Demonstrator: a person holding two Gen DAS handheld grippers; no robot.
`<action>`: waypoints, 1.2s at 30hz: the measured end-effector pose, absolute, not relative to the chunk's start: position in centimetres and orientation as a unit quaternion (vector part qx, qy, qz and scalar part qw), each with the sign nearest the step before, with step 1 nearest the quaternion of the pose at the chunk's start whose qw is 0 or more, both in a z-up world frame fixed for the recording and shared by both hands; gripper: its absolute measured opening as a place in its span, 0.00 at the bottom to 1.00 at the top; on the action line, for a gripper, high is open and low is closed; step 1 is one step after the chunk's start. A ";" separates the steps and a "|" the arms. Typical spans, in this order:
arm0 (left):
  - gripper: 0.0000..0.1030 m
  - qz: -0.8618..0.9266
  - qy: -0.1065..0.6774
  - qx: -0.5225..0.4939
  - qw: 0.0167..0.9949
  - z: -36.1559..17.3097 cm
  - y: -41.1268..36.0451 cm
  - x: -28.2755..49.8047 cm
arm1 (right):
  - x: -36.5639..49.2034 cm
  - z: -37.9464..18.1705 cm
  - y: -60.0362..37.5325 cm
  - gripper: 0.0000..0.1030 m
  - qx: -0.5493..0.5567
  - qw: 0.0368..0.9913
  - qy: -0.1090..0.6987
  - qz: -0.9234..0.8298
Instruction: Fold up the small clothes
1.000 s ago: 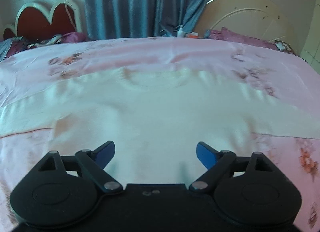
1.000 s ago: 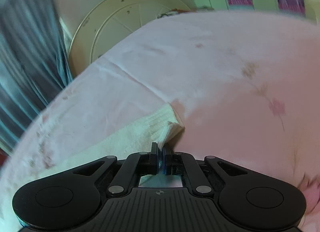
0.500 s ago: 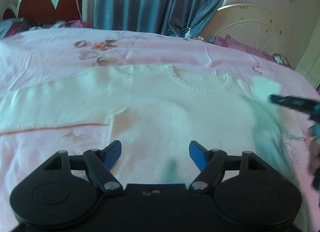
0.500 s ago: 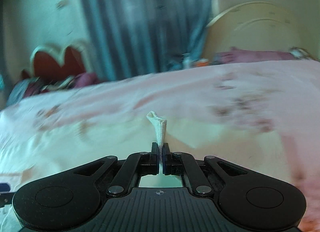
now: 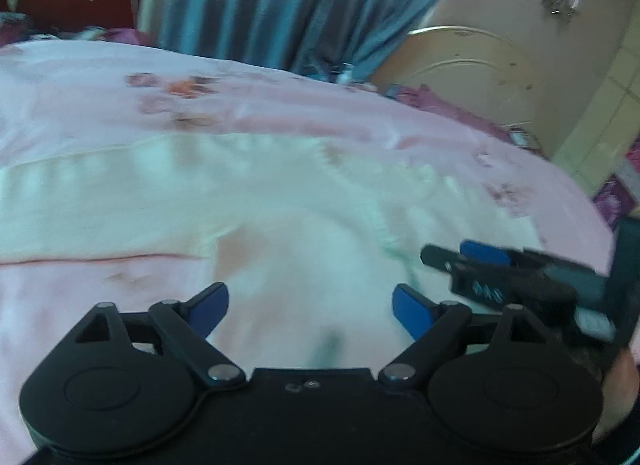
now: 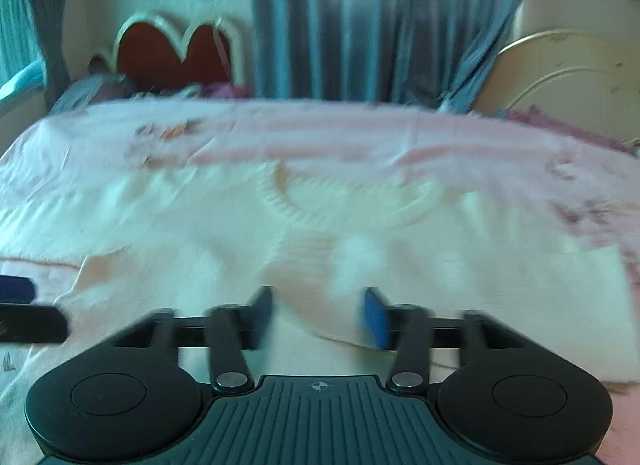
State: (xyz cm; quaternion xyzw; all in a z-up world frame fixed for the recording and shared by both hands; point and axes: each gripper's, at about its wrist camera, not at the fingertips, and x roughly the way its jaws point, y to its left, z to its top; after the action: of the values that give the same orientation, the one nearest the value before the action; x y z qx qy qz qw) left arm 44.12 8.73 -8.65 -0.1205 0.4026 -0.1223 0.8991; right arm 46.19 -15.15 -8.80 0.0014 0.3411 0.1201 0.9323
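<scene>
Ahead of both sets of jaws, a cream knit sweater (image 6: 304,233) with a ribbed round collar lies flat on the pink floral bedsheet (image 5: 280,105). Left gripper (image 5: 310,303) and right gripper (image 6: 318,315) hover low, both spread wide, holding nothing.

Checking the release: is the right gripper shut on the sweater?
No, the right gripper is open, its fingers spread above the cream sweater.

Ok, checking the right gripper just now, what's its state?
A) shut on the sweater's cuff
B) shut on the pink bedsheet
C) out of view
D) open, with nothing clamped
D: in the right wrist view the right gripper has its jaws spread wide apart over the cream sweater, with no fabric pinched between them.
</scene>
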 end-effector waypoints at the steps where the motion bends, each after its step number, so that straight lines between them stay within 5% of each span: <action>1: 0.75 -0.137 0.403 -0.132 0.895 -8.8 7.9 44.8 | 45.7 -8.6 -16.4 0.50 0.017 0.933 0.342 0.111; 5: 0.59 -0.180 0.421 -0.168 0.873 -10.6 4.6 47.7 | 44.1 -8.5 -22.5 0.29 0.094 0.924 0.367 0.053; 10: 0.49 -0.187 0.440 -0.182 0.859 -13.0 1.4 51.1 | 43.6 -9.3 -27.7 0.29 0.168 0.909 0.382 0.005; 12: 0.34 -0.196 0.433 -0.185 0.860 -13.2 0.3 52.3 | 43.8 -9.8 -28.9 0.29 0.198 0.902 0.384 -0.007; 13: 0.13 -0.200 0.434 -0.186 0.859 -13.4 -0.1 52.8 | 43.8 -10.0 -29.8 0.29 0.210 0.897 0.388 -0.014; 14: 0.03 -0.205 0.437 -0.185 0.856 -13.7 -0.6 53.4 | 43.6 -10.3 -30.4 0.29 0.216 0.894 0.391 -0.023; 22: 0.03 -0.164 0.367 -0.161 0.901 -9.6 4.4 51.6 | 43.1 -10.4 -31.9 0.29 0.230 0.891 0.391 -0.025; 36: 0.03 -0.105 0.383 -0.162 0.903 -11.3 10.8 51.2 | 43.8 -10.5 -30.9 0.29 0.182 0.899 0.398 -0.022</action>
State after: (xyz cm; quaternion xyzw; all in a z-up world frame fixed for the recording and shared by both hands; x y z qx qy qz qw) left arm 51.24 10.79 -11.33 -0.1617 0.3833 -0.1045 0.9033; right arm 43.84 -30.86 -10.51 0.1815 0.3978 -0.0224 0.8991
